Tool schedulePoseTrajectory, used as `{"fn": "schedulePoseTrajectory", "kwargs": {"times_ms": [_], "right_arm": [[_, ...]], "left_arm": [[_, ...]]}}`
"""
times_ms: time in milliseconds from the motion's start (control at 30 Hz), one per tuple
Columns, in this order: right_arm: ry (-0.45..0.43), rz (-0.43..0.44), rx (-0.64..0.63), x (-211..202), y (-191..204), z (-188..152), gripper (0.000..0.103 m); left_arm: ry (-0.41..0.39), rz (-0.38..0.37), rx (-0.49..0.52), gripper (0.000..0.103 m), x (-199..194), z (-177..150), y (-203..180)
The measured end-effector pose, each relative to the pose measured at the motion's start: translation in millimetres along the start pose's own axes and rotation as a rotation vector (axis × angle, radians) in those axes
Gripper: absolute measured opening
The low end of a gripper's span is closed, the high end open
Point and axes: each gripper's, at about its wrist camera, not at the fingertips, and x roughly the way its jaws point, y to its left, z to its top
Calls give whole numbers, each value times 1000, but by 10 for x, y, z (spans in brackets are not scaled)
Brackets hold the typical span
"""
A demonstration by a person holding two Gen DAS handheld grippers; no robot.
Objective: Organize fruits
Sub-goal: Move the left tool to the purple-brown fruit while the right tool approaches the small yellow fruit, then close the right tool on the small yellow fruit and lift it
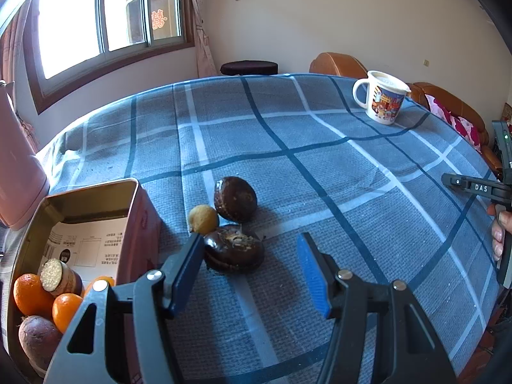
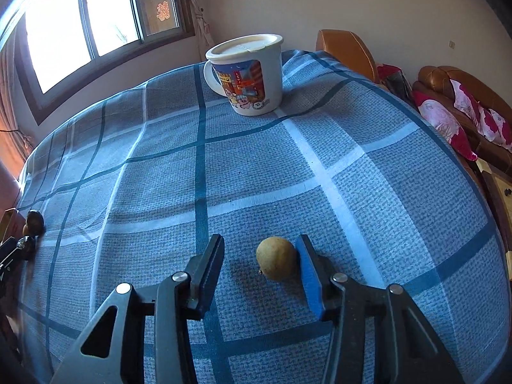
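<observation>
The spread left claw (image 1: pixel 252 265) sits by the near dark wrinkled round fruit (image 1: pixel 235 252); closing could knock the small yellow fruit (image 1: pixel 204 218). The right claw (image 2: pixel 260 268), also spread, straddles an olive-yellow round fruit (image 2: pixel 277 258) touching one pad, which could roll along the blue checked bench cloth (image 2: pixel 256 166).

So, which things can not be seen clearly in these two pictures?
- Tin box, left wrist view: the left gripper and the frame edge hide its near part.
- Dark fruits, right wrist view: too small at the left edge.
- Mug: the lid hides its contents.
</observation>
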Motion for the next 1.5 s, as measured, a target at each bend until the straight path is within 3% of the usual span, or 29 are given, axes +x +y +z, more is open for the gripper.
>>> {"fn": "schedulePoseTrajectory", "kwargs": {"times_ms": [167, 400, 433, 467, 600, 900, 1267, 1500], "right_arm": [[9, 10, -27, 14, 55, -1, 27], [8, 50, -18, 16, 38, -1, 27], [8, 54, -17, 16, 35, 0, 27], [8, 57, -15, 16, 33, 1, 27], [-4, 68, -20, -5, 45, 0, 27], [-56, 78, -56, -122, 126, -2, 27], [-210, 122, -83, -407, 242, -40, 27], [-246, 128, -97, -471, 316, -63, 27]], "left_arm": [[9, 20, 14, 61, 36, 15, -24], [36, 61, 35, 61, 144, 57, -23], [38, 62, 40, 59, 152, 59, -26], [46, 53, 44, 45, 166, 58, -27], [42, 26, 43, 45, 153, 52, -19], [-37, -11, 25, 45, -4, 43, -30], [-159, -13, 6, 45, -239, 18, -47], [-182, -13, -3, 45, -284, 6, -31]]}}
